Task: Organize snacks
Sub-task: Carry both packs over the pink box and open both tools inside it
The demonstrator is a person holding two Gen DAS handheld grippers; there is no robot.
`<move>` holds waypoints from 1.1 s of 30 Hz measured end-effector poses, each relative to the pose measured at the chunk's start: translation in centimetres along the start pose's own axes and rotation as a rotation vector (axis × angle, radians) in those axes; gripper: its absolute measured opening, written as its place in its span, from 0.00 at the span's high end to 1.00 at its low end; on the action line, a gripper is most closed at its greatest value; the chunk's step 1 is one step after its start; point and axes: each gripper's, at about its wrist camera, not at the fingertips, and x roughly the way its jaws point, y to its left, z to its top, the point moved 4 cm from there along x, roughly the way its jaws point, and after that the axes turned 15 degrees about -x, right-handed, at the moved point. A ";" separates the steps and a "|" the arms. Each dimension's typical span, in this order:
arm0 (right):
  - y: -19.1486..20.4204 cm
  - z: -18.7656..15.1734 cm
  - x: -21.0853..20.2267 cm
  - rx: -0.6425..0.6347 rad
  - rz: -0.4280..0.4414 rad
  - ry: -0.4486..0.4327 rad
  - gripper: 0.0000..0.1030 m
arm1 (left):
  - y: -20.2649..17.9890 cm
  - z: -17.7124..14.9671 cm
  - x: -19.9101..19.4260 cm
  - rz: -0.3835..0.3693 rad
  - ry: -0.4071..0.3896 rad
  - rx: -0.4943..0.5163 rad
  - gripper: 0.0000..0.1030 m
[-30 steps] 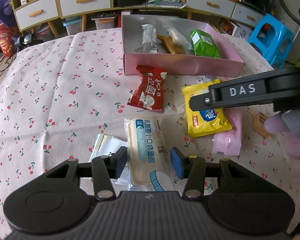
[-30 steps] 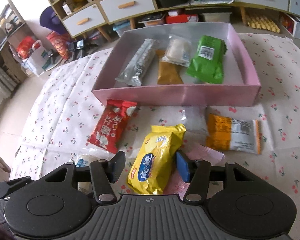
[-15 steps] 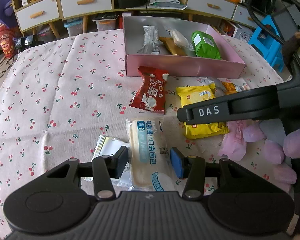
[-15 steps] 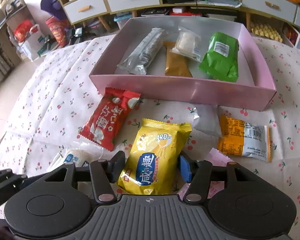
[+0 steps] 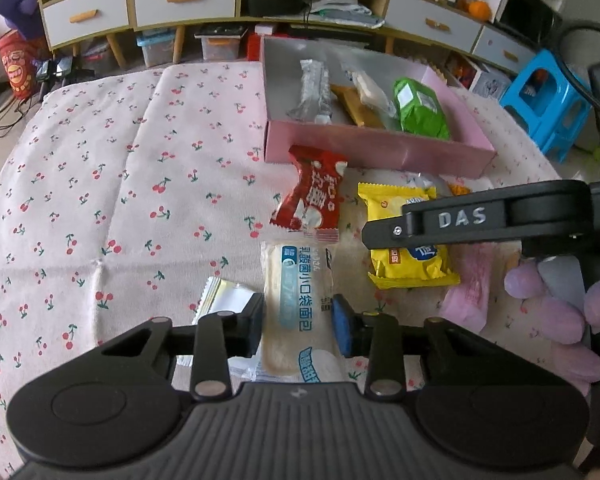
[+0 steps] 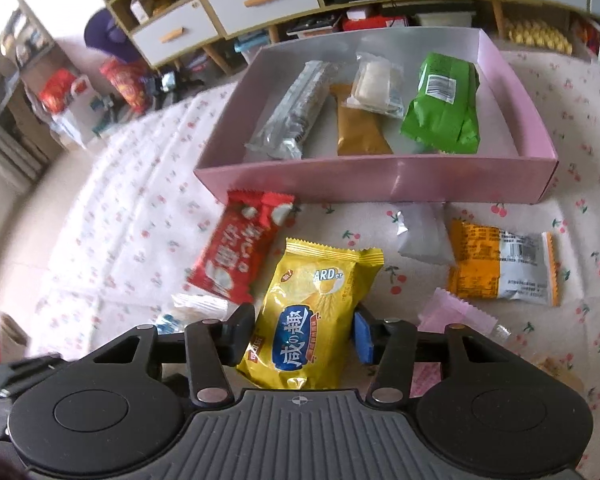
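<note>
My left gripper points down at the cherry-print tablecloth, its jaws closing; both pads touch the sides of a pale bread packet with blue print. The jaws of my right gripper are closing too, and its pads press a yellow snack packet from both sides. In the left wrist view that yellow packet lies partly behind a finger of the right gripper. Behind both stands the pink box, which holds a silver bar, a brown packet, a clear packet and a green packet.
Loose on the cloth lie a red packet, a small silver packet, an orange and grey packet and a pink packet. A white packet lies by my left pad. A gloved hand holds the right gripper.
Both pairs of jaws have narrowed onto their packets: the left on the bread packet, the right on the yellow packet. The right gripper's finger sits a little lower in the left view.
</note>
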 end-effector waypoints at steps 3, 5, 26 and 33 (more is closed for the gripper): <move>-0.5 0.5 -0.6 0.044 0.024 -0.008 0.52 | 0.0 0.5 -0.4 -0.014 -0.011 -0.020 0.69; -0.8 0.8 -1.1 0.056 0.022 -0.013 0.52 | -0.2 0.8 -0.7 -0.024 -0.020 -0.029 0.69; -7.7 3.9 -4.9 0.271 0.066 -0.135 0.52 | -6.8 13.0 5.3 -0.041 -0.153 -0.010 0.69; -10.9 4.2 -5.0 0.355 0.050 -0.178 0.52 | -6.9 13.9 7.3 -0.062 -0.141 -0.061 0.69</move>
